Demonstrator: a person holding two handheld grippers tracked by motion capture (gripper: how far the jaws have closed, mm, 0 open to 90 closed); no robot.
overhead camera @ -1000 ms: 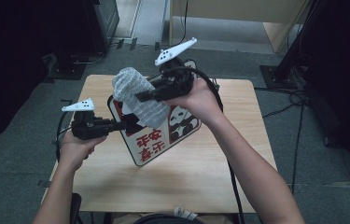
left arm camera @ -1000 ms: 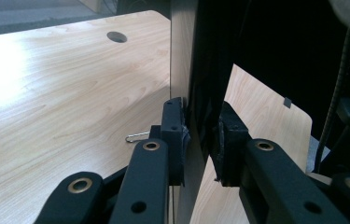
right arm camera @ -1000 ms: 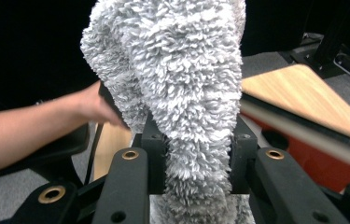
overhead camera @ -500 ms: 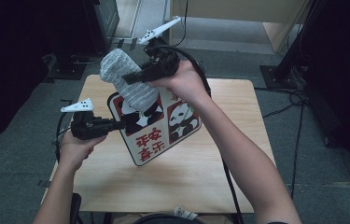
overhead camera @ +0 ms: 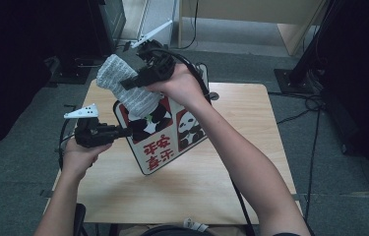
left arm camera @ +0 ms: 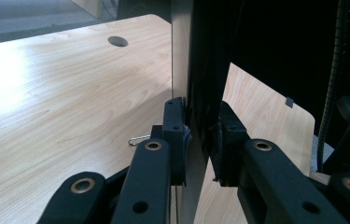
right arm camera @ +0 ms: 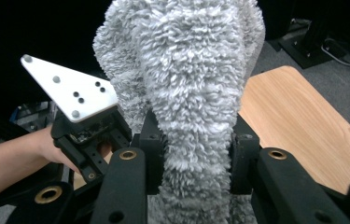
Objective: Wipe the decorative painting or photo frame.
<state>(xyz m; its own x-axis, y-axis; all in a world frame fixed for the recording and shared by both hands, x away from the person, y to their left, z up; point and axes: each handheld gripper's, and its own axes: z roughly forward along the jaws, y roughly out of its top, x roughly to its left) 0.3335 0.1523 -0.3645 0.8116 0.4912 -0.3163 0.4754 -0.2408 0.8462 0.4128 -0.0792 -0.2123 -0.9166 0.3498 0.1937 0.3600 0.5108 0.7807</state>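
Observation:
A white board (overhead camera: pixel 165 142) printed with pandas and red characters stands tilted over the table. My left gripper (overhead camera: pixel 125 132) is shut on its left edge. In the left gripper view the board (left arm camera: pixel 180 56) runs edge-on between the pressed pads of that gripper (left arm camera: pixel 200 140). My right gripper (overhead camera: pixel 129 83) holds a grey fluffy cloth (overhead camera: pixel 115 73) against the board's upper left corner. In the right gripper view the cloth (right arm camera: pixel 186 70) bulges up between the jaws (right arm camera: pixel 196 154). Those jaws have just eased open slightly, with the cloth still pinched.
The wooden table (overhead camera: pixel 251 113) has a round cable hole (overhead camera: pixel 213 95) near its far edge. A paper clip (left arm camera: pixel 137 140) lies on the wood beside the board. Cables and black stand bases (overhead camera: pixel 315 83) crowd the floor at right.
My right gripper has carried the cloth up and left, from the board's middle to its upper left corner. The left gripper and the board have stayed put.

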